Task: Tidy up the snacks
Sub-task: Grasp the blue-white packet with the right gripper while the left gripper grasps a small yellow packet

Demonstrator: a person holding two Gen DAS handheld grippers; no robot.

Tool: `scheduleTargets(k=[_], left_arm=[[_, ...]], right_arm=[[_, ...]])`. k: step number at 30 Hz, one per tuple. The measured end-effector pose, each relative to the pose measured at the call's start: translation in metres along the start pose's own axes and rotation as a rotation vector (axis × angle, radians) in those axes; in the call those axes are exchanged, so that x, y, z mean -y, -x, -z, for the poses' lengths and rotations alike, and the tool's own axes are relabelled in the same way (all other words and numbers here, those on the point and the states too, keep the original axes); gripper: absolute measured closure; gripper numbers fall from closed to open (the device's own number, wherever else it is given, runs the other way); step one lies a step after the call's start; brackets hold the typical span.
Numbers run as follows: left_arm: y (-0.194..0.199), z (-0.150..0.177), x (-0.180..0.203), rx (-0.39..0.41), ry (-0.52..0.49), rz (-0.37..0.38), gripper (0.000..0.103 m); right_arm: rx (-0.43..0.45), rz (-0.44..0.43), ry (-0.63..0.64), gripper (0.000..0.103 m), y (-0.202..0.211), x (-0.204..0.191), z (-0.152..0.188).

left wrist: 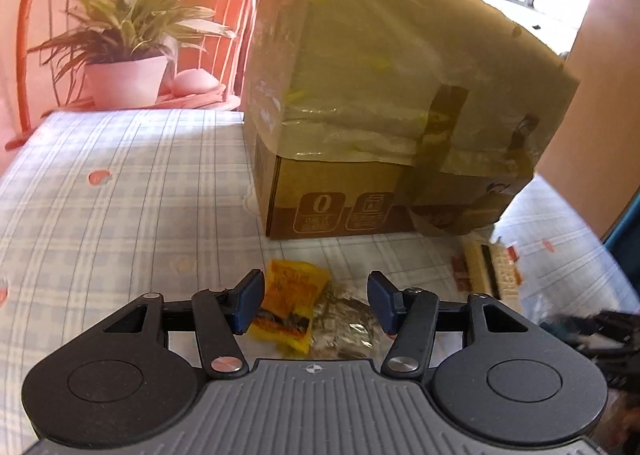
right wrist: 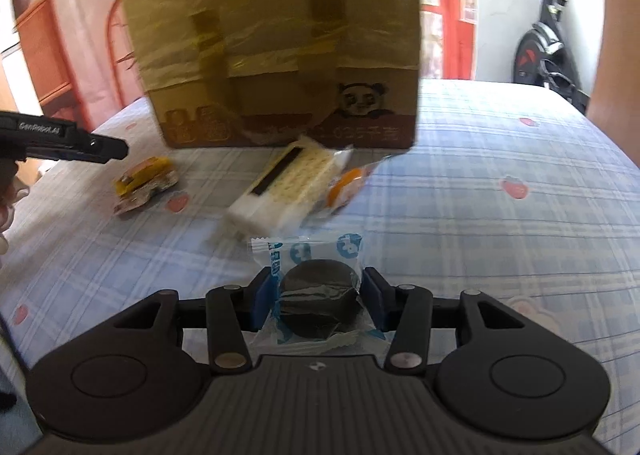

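My right gripper is shut on a dark round cookie in a clear, blue-printed wrapper, just above the checked tablecloth. My left gripper has its jaws partly apart. A yellow snack packet and a silvery packet show between its fingers. The right wrist view shows the left gripper hovering above and left of the yellow packet, which lies flat on the cloth. A wafer packet and an orange packet lie in front of the cardboard box.
The taped, plastic-covered cardboard box stands at the back of the table. Behind the table, a potted plant sits on a red chair. The blurred wafer packet lies right of the box. An exercise bike stands at the far right.
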State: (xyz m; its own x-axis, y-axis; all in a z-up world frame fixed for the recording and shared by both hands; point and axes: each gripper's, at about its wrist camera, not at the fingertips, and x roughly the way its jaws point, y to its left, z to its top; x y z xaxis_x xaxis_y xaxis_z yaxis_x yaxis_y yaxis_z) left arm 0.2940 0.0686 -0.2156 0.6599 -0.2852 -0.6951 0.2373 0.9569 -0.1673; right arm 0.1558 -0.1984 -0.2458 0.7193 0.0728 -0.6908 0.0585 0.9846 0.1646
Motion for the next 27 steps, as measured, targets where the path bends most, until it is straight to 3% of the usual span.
scheduleTargets(k=[12, 18, 19, 22, 27], left_arm=[[-0.03, 0.003, -0.003, -0.063, -0.063, -0.034, 0.043], [-0.038, 0.005, -0.004, -0.064, -0.042, -0.056, 0.044], [-0.038, 0.006, -0.004, -0.06, -0.041, -0.06, 0.045], [-0.035, 0.009, -0.002, -0.047, -0.051, -0.069, 0.063], [-0.025, 0.015, 0.003, -0.017, -0.112, -0.101, 0.068]], right_arm=[[0.041, 0.033, -0.014, 0.053, -0.003, 0.012, 0.0], [0.051, 0.028, -0.016, 0.053, -0.003, 0.013, 0.002], [0.052, 0.028, -0.015, 0.053, -0.003, 0.012, 0.002], [0.054, 0.026, -0.014, 0.053, -0.003, 0.013, 0.002], [0.057, 0.027, -0.008, 0.053, -0.003, 0.012, 0.002]])
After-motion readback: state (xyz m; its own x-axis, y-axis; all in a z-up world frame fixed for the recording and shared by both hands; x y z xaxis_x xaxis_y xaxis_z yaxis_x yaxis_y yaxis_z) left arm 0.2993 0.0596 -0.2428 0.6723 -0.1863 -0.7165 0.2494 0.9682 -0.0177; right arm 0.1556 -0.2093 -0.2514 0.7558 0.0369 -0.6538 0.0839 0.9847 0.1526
